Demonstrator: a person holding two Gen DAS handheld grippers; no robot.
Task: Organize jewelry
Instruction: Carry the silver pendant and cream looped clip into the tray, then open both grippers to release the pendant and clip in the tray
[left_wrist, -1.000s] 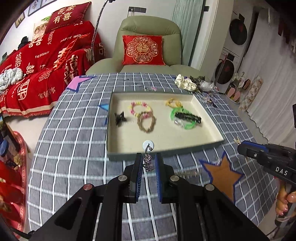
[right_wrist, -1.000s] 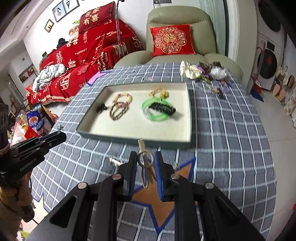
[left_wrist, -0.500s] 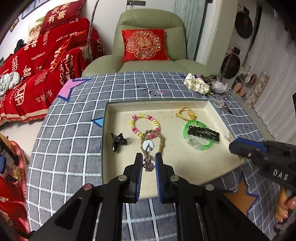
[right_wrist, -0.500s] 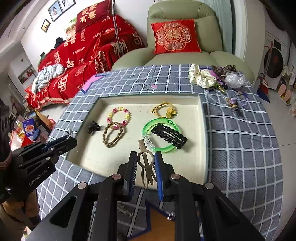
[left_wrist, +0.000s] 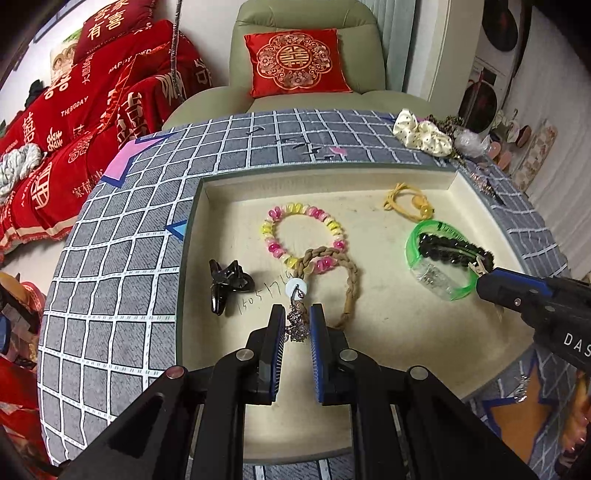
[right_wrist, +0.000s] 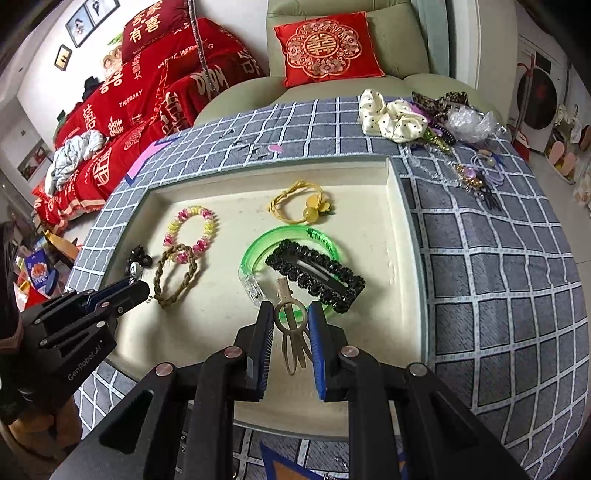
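The left claw (left_wrist: 297, 328) is pinching a sparkly earring (left_wrist: 296, 317) over the tray (left_wrist: 369, 173) in the middle of the desk (left_wrist: 110, 258). The right claw (right_wrist: 291, 325) is pinching a gold hair clip (right_wrist: 291, 332) above the green bangle (right_wrist: 258, 247).

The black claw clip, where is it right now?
In the left wrist view the black claw clip lies in the tray near its left wall, left of the braided bracelet and below-left of the pink and yellow bead bracelet.
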